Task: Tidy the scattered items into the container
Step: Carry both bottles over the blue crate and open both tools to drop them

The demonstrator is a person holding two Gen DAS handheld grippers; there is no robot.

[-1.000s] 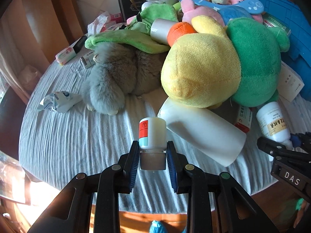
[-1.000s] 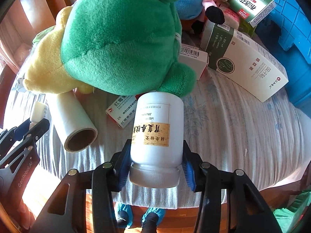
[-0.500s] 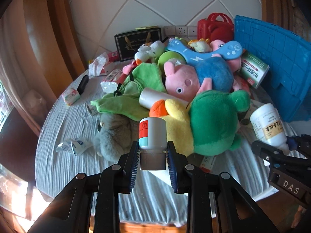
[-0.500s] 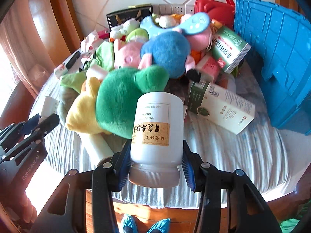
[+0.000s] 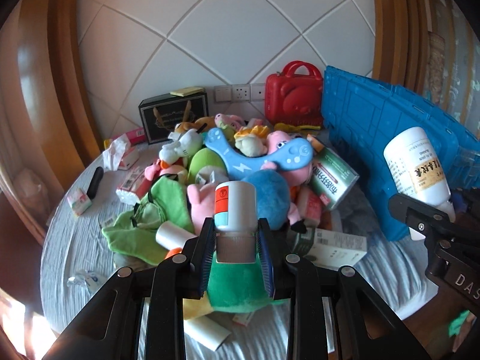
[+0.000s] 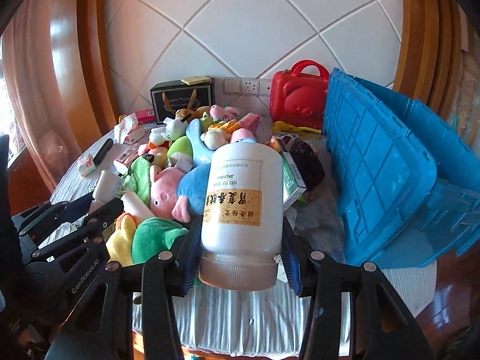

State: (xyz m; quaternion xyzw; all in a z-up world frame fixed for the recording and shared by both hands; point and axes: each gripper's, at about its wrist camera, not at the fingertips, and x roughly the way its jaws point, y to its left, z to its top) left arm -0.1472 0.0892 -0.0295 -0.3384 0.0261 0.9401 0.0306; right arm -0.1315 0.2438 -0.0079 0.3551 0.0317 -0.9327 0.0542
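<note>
My left gripper [image 5: 236,240] is shut on the ribbed cap of a small white bottle [image 5: 235,210] with a red and blue label, held above the pile of plush toys [image 5: 240,162]. My right gripper [image 6: 240,258] is shut on the cap end of a large white medicine bottle [image 6: 243,204] with a yellow label. That bottle [image 5: 417,168] also shows at the right of the left wrist view, in front of the blue crate [image 5: 375,138]. The crate [image 6: 375,165] stands tilted at the table's right side. The left gripper [image 6: 87,210] shows at the left of the right wrist view.
A grey-clothed round table [image 5: 75,240] carries the toys, a green medicine box [image 5: 333,180], a white box [image 5: 336,244], a white roll [image 5: 207,330] and tissue packs [image 5: 79,205]. A red case [image 5: 292,96] and a black gift box [image 5: 172,117] stand by the tiled wall.
Both grippers have risen with their bottles and tilted up. The toy pile now lies lower and farther off, and the wall, the red case and the crate's side have come into view.
</note>
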